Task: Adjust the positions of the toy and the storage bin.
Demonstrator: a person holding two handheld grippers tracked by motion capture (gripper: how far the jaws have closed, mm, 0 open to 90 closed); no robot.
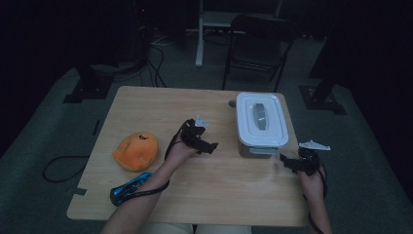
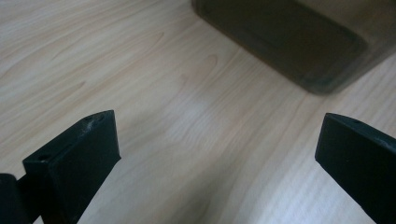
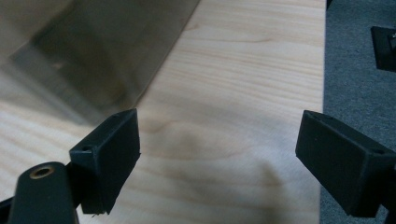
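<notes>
While the wooden table carries everything, the thing in hand looks to be the lidded container standing at its far right part, white lid on and the handle recess on top. Both grippers flank its near end: the left gripper just beside its left front corner, the right gripper near its right front corner, neither touching. Each has its fingers spread wide and released, holding nothing. To do the step well, I judge both should close in level on opposite sides, low on the walls, so the container does not skid or tip. An orange plush toy and a blue object lie well apart at the left. No brand, label or writing can be read on anything
</notes>
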